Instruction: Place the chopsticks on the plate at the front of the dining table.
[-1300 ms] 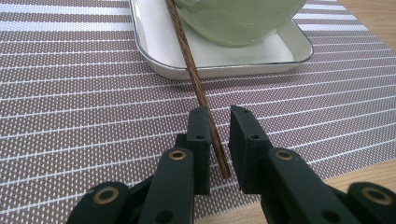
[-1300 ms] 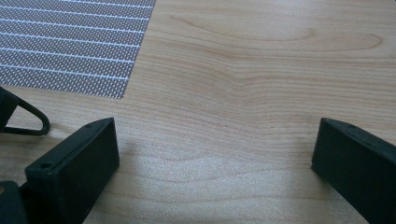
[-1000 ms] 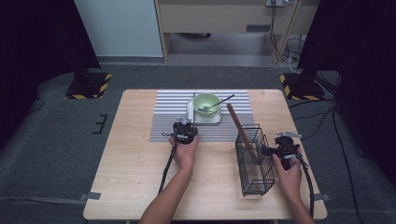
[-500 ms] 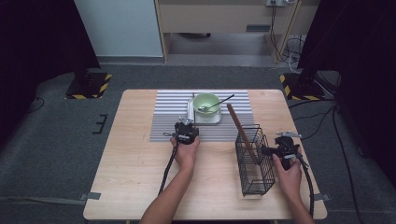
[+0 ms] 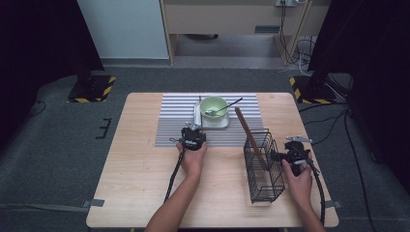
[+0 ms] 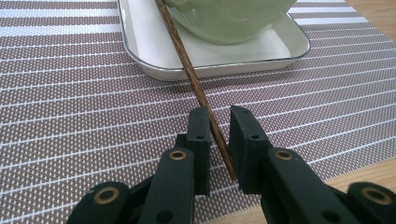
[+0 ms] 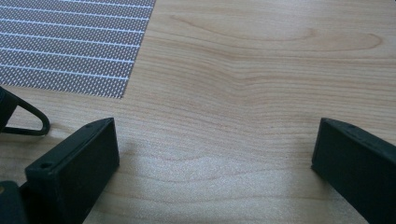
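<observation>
In the left gripper view we see the left gripper (image 6: 219, 140) with its jaws nearly closed around a brown chopstick (image 6: 196, 84). The stick runs between the pads from the bottom centre of the frame up to the upper left; the gap is narrow, and we cannot tell whether both pads press on it. The chopstick's far end lies over the rim of a white tray (image 6: 140, 56) at the top of the frame, and a green bowl (image 6: 224, 23) sits in that tray. The tray rests on a striped mat (image 6: 70, 116) that spreads across most of the frame. In the high view, the left gripper (image 5: 193, 130) sits in the middle of the frame, just below the tray (image 5: 197, 118) and the bowl (image 5: 212, 105), which holds a spoon (image 5: 225, 106). The right gripper (image 5: 278, 155) is at the right of the frame, just beside a wire basket (image 5: 263, 193) with a wooden stick (image 5: 246, 130) leaning out of it. In the right gripper view its jaws stand wide apart over the bare table (image 7: 233, 93), with nothing between them.
</observation>
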`<act>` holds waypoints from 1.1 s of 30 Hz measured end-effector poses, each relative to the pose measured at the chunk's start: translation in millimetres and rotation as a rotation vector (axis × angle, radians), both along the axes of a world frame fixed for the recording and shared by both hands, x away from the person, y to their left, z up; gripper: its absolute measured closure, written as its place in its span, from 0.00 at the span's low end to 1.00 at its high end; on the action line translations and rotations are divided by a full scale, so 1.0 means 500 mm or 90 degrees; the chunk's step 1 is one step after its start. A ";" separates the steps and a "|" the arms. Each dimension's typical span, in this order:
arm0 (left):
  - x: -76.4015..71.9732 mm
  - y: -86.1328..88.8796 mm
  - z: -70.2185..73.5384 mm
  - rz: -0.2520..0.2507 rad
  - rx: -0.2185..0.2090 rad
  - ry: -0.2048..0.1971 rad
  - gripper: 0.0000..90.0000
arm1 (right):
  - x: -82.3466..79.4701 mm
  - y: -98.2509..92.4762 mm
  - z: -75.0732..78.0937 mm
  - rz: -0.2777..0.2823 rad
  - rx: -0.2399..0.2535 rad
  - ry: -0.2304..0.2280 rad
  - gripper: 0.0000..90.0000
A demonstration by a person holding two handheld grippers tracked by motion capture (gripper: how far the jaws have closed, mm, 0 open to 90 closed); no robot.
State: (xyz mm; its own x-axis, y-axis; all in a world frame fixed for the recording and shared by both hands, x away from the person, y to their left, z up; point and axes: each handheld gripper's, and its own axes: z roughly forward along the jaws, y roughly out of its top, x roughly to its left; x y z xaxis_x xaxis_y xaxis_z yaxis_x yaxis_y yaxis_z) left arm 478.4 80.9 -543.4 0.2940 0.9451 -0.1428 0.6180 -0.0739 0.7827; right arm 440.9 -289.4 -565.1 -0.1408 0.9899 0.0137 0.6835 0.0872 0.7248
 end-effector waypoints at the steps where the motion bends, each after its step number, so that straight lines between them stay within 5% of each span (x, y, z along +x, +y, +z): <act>1: 0.000 0.000 0.000 -0.001 0.000 0.000 0.87 | 0.000 0.000 0.000 0.000 0.000 0.000 0.01; 19: -0.002 0.004 -0.001 0.000 0.013 -0.005 0.77 | 0.000 0.000 0.000 0.000 0.000 0.000 0.01; 33: -0.019 0.017 0.005 -0.018 0.016 -0.004 0.50 | 0.001 0.001 0.000 -0.001 0.003 0.002 0.00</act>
State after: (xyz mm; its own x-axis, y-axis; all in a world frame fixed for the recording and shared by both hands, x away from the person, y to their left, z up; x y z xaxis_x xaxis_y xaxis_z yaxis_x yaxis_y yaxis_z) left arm 468.9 89.4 -540.8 0.3209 0.9398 -0.1173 0.6100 -0.1104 0.7847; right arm 441.4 -288.9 -565.0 -0.1387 0.9902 0.0186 0.6862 0.0826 0.7227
